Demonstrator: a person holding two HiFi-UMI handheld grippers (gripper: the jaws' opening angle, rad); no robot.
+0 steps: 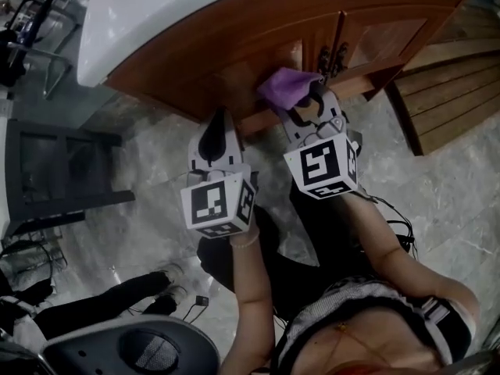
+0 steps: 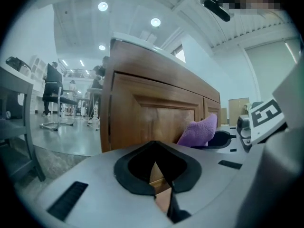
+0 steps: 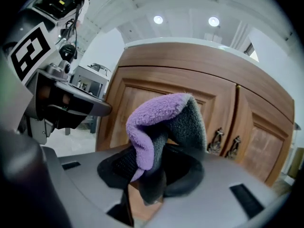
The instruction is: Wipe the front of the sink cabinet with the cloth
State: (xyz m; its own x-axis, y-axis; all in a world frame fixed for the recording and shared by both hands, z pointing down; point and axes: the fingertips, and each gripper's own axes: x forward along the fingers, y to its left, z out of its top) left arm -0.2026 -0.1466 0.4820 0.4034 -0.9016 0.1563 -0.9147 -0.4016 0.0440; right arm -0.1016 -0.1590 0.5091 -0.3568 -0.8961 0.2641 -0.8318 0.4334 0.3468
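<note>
The wooden sink cabinet [image 1: 258, 30] with a white top stands ahead of me, its panelled front [image 3: 142, 103] filling both gripper views. My right gripper [image 1: 305, 100] is shut on a purple and grey cloth [image 3: 164, 127], which sticks up between its jaws close to the left door panel [image 2: 161, 118]. From the left gripper view the cloth [image 2: 199, 131] shows at right, by the cabinet front. My left gripper [image 1: 217, 127] is shut with nothing in it, a little left of the right one and short of the cabinet.
Two metal door handles [image 3: 225, 144] hang at the centre of the cabinet doors. A dark stool frame [image 1: 55, 178] stands on the marble floor at left. Wooden decking [image 1: 453, 92] lies right of the cabinet. People stand in the distance [image 2: 52, 87].
</note>
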